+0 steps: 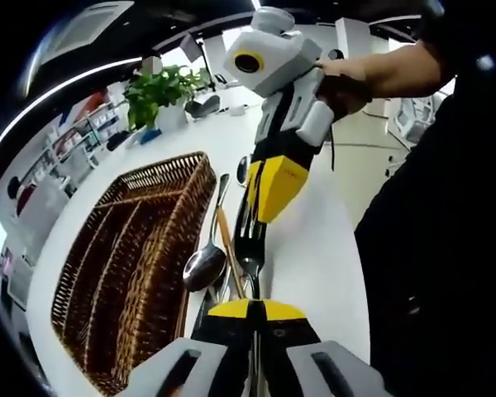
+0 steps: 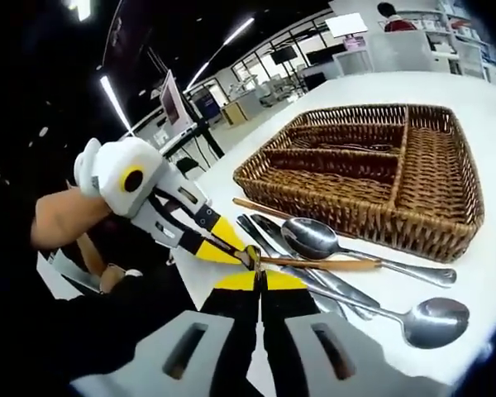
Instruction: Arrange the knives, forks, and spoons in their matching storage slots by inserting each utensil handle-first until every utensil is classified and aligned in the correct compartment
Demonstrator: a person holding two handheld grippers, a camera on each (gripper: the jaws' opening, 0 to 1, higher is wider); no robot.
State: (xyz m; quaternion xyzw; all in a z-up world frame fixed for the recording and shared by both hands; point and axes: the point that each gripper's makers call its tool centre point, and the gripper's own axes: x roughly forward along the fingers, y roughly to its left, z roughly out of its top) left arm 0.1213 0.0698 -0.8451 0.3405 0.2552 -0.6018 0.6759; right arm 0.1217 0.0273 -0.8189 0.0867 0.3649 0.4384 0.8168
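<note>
A: Where are the utensils?
B: On the white table [image 2: 446, 87], in a loose pile beside the long side of the wicker tray [image 2: 380, 165], toward the table's near edge: two spoons [image 2: 318, 238], a knife [image 2: 273, 236], chopsticks [image 2: 314, 263].
A: And the grippers?
B: The left gripper [image 1: 254, 310] is clenched on the fork [image 1: 250, 248] handle. The right gripper [image 1: 269, 217] meets the fork's tines; I cannot tell whether it grips.
A: The tray?
B: Its compartments look bare.
</note>
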